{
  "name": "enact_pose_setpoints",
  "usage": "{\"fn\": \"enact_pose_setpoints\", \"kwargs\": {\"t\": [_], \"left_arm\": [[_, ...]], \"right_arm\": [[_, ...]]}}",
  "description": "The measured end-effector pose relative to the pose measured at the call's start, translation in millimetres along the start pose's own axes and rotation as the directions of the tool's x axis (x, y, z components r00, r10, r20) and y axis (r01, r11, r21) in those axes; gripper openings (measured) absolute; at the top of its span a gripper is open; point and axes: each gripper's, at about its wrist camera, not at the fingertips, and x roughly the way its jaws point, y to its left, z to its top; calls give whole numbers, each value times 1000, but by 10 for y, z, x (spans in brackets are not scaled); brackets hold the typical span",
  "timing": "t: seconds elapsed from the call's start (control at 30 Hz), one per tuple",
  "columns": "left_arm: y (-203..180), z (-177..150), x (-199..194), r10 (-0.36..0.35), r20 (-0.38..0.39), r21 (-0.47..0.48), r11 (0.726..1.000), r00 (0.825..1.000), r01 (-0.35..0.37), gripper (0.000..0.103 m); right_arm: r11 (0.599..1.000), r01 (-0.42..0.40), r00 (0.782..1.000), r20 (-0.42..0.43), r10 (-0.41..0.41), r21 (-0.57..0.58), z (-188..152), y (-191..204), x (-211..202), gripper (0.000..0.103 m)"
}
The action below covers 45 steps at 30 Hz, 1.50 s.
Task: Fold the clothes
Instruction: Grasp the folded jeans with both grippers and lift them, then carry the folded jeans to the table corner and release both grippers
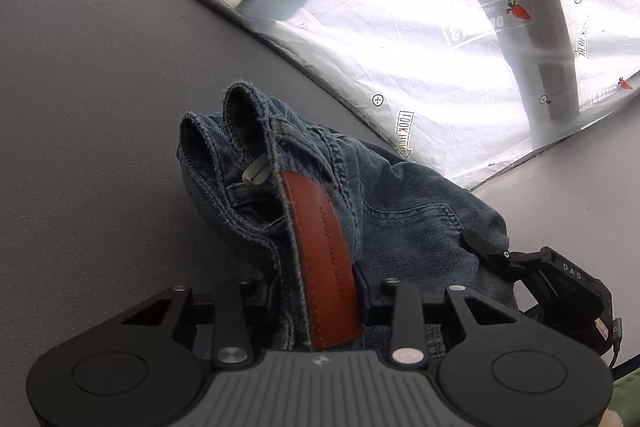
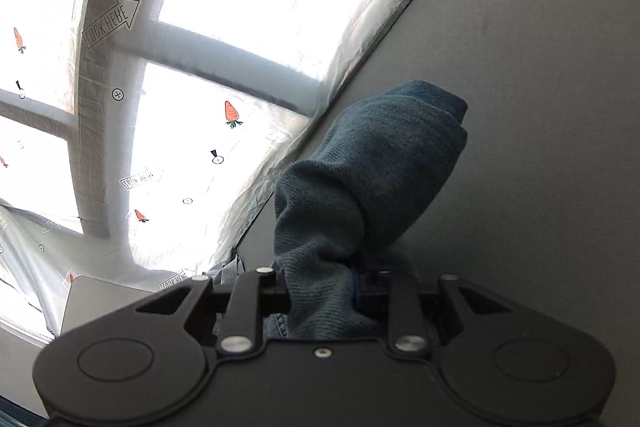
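A pair of blue jeans (image 1: 384,203) hangs lifted in front of a grey wall. In the left wrist view its waistband stands up, with a brown leather patch (image 1: 320,255) and a belt loop showing. My left gripper (image 1: 320,285) is shut on the waistband at the patch, and the cloth hides its fingertips. My right gripper (image 1: 496,253) grips the same denim further right. In the right wrist view a bunched fold of the jeans (image 2: 360,179) rises from between the jaws of the right gripper (image 2: 326,291), which is shut on it.
A white sheet (image 1: 400,39) printed with carrots and "look here" arrows covers a bright window behind the jeans. A grey wall (image 1: 88,99) fills the left of the left wrist view. A grey flat-topped object (image 2: 100,303) sits low on the left in the right wrist view.
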Motion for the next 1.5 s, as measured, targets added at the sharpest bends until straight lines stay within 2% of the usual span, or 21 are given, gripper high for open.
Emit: {"fn": "enact_pose_setpoints", "kwargs": {"t": [0.1,0.27,0.5,0.6,0.67,0.87,1.0,1.1,1.13,1.2,1.23,1.3,1.33,1.37,1.4,1.43,1.47,1.5], "left_arm": [[-195,-20,-58,-58,-3,45,997,998,58,37],[-633,9,28,-148,-56,141,978,987,155,37],[-1494,-48,461,-264,-122,255,923,957,287,37],[-1898,-119,733,-296,-134,271,907,946,322,37],[-2194,-194,964,-298,-129,309,894,946,324,37],[-2960,-339,1603,-289,-91,313,900,953,303,37],[-3427,-176,1996,-277,-66,343,896,959,282,37],[-3915,32,2342,-267,-62,442,856,962,266,37],[-4108,116,2481,-265,-62,488,833,962,261,37],[-4449,252,2795,-268,-64,590,767,961,253,37],[-4559,305,2989,-272,-72,610,750,960,258,38],[-4757,410,3396,-268,-84,642,722,960,258,45],[-4792,458,3662,-233,-78,653,723,969,227,50],[-4803,489,3960,-173,-59,681,713,983,167,51],[-4775,495,4263,-87,-21,709,701,996,76,59],[-4700,496,4565,20,35,722,690,999,-39,59],[-4615,502,4848,124,79,727,672,989,-142,60],[-4520,518,5053,210,93,722,659,973,-211,56]], "right_arm": [[1000,-9,998,54,10,-30,-72,137,-322,26],[998,3,984,178,7,-57,-138,330,-921,26],[998,26,932,362,-4,-56,23,315,-1778,26],[998,3,911,412,22,-60,200,170,-2121,26],[997,-5,902,430,39,-82,355,3,-2437,26],[989,-118,875,462,147,-92,1040,-521,-2890,27],[977,-187,859,465,215,-106,1563,-748,-3053,27],[969,-210,840,483,246,-129,1947,-879,-3146,27],[967,-217,830,496,255,-135,2062,-922,-3168,27],[964,-214,805,531,266,-158,2281,-1002,-3208,27],[965,-191,789,556,261,-181,2384,-1045,-3221,27],[970,-132,768,598,231,-205,2554,-1166,-3223,27],[973,-102,762,612,210,-207,2651,-1252,-3205,27],[985,-59,780,608,147,-163,2767,-1408,-3127,31],[995,-9,804,591,67,-101,2891,-1590,-3026,43],[998,43,822,569,-13,-40,3016,-1772,-2924,52],[985,165,837,523,-162,40,3096,-1961,-2796,67],[942,314,826,456,-333,119,3158,-2153,-2657,68]]}}
